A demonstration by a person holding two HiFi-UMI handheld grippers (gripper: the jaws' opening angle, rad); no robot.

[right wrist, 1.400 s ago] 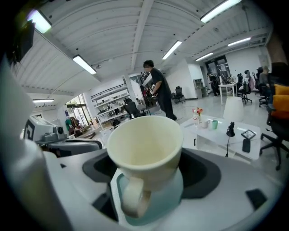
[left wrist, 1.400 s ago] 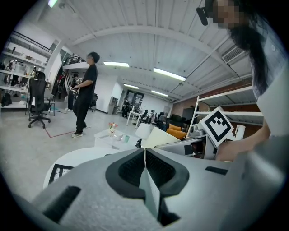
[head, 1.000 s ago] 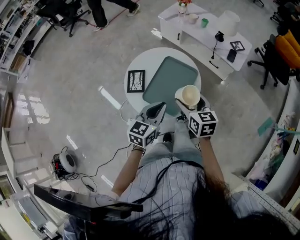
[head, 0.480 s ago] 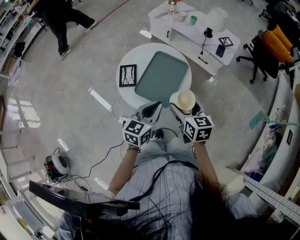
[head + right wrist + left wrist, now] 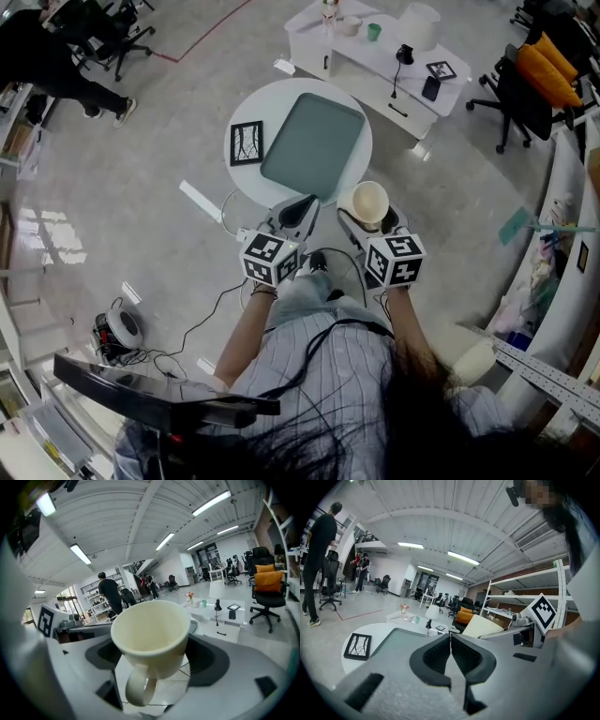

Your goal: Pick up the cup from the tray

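A cream cup (image 5: 369, 202) (image 5: 150, 644) is held upright between the jaws of my right gripper (image 5: 367, 217) (image 5: 152, 656), its handle towards the camera, off the near right edge of the round table. The grey-green tray (image 5: 313, 145) (image 5: 401, 641) lies bare on that white round table (image 5: 246, 111). My left gripper (image 5: 292, 217) (image 5: 451, 651) is shut with nothing in it and hovers at the table's near edge, beside the right one.
A black-framed picture (image 5: 247, 142) (image 5: 357, 646) lies on the table left of the tray. A low white table (image 5: 375, 56) with a lamp and small items stands beyond. Office chairs (image 5: 525, 80) are at the right. A person (image 5: 52, 66) walks at far left. Cables (image 5: 202, 323) trail on the floor.
Both grippers and the cup have drawn back from the tray towards my body. The person in the background has walked to the left.
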